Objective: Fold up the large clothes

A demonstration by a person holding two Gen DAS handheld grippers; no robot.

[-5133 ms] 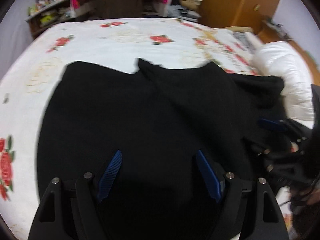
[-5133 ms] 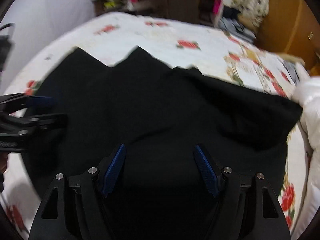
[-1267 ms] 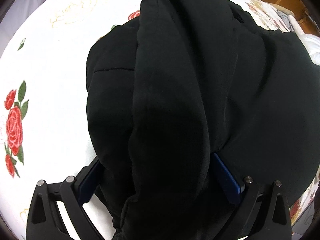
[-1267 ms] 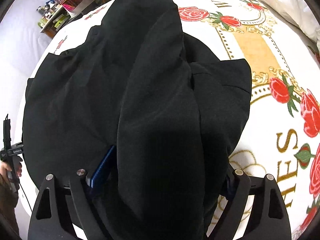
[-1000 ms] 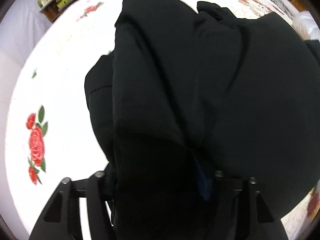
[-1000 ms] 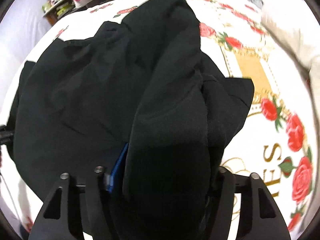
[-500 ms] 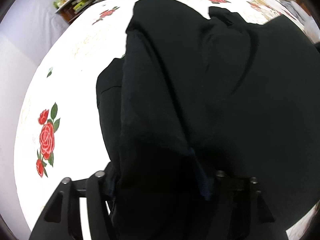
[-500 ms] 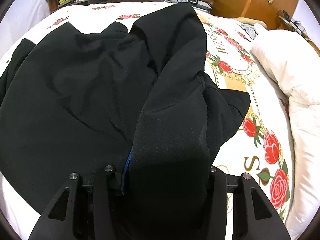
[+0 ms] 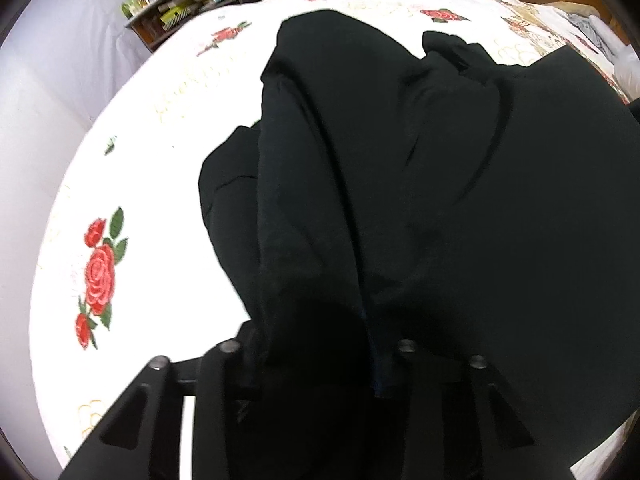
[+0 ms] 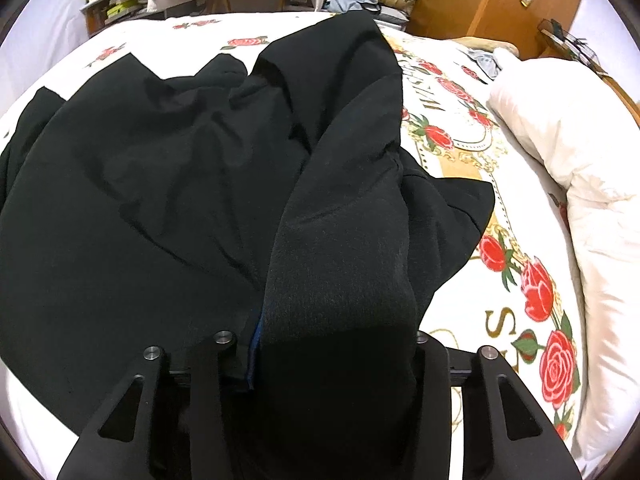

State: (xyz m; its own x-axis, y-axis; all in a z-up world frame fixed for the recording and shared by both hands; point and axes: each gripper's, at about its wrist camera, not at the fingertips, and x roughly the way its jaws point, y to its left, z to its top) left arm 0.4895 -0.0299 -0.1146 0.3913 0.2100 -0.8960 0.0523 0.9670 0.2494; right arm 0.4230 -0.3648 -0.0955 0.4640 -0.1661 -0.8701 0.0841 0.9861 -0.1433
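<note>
Left wrist view: a large black garment (image 9: 460, 200) lies bunched on a white bedsheet (image 9: 132, 184) printed with red roses. One thick fold runs up into the left gripper (image 9: 316, 344), whose jaws are closing with the cloth between them. Right wrist view: the right gripper (image 10: 332, 344), jaws also closing, has another fold between its fingers. A white pillow (image 10: 568, 152) lies beside the garment.
</note>
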